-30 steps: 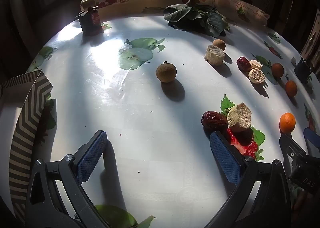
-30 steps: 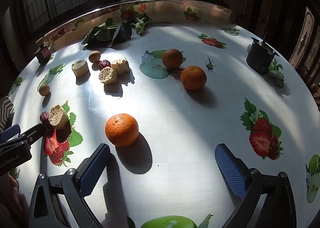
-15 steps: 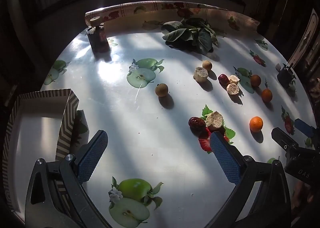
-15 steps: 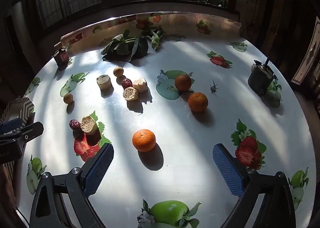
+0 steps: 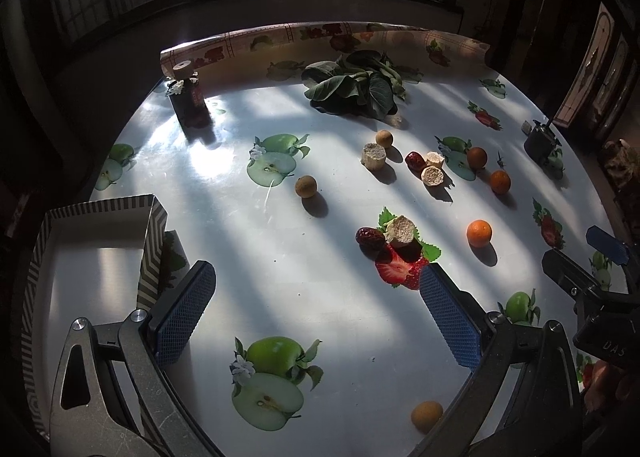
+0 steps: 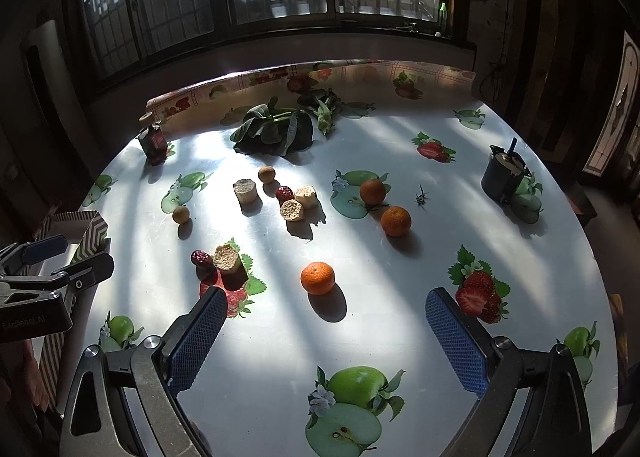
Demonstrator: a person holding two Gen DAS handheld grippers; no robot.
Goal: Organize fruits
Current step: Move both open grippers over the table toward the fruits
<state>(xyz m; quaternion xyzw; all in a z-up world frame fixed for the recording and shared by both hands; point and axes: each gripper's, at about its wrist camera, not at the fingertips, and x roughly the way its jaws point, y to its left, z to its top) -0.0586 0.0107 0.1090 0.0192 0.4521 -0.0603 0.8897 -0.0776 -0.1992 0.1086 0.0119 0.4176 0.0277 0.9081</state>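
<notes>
Striped box [image 5: 96, 253] sits at the table's left edge, just beside the left gripper [image 5: 316, 307], jaws apart, empty. Red date [image 5: 368, 236] lies ahead and slightly right. Right gripper [image 6: 324, 337], likewise spread and empty, has the nearest mandarin [image 6: 317, 277] centred ahead (its likely pick); bare tablecloth [image 6: 400, 269] all round.

Open tabletop [image 6: 280, 337] btwn claws; nearest obstacle: orange [image 6: 317, 277].
</notes>
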